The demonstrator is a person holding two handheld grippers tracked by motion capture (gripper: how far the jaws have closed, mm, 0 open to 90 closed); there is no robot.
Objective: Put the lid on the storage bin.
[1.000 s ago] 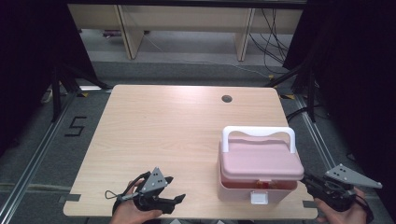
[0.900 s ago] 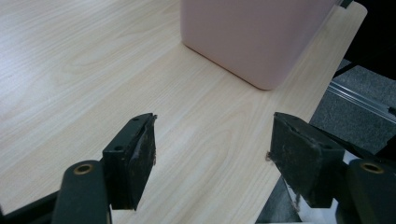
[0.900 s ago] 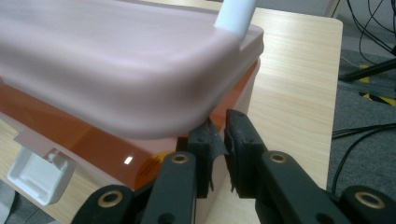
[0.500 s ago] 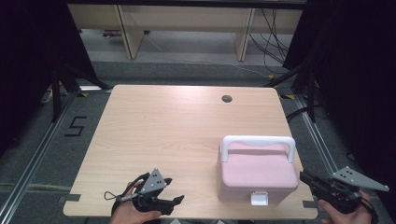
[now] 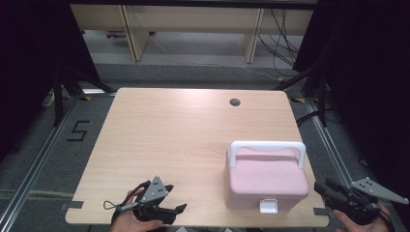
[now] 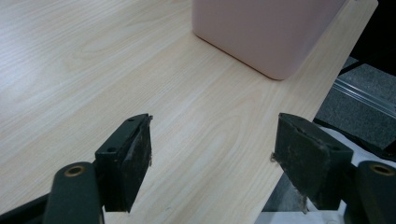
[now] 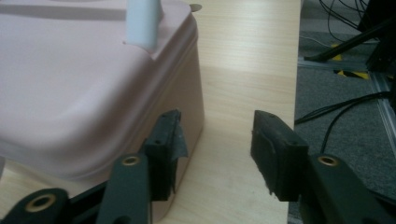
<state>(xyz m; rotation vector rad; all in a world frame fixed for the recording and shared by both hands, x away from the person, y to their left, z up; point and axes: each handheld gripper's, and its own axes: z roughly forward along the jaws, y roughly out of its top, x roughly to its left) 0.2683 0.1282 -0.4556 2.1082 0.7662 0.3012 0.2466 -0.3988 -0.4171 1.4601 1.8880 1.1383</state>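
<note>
A pink lunch box with a white handle and a white front latch stands near the table's front right edge. Its pink side shows at the top of the left gripper view, and its lid is close on the left in the right gripper view. My left gripper is held at the front left edge, open and empty, pointing toward the box. My right gripper is open just off the box's front right corner, its fingers beside the box wall.
The wooden table has a round cable hole near its back edge. A floor marking "5" lies left of the table. Cables and shelf legs stand behind. Black curtains flank both sides.
The pink box has slid toward the front edge of the table and its lid has come down shut. The right gripper has drawn back a little; the left has barely moved.
</note>
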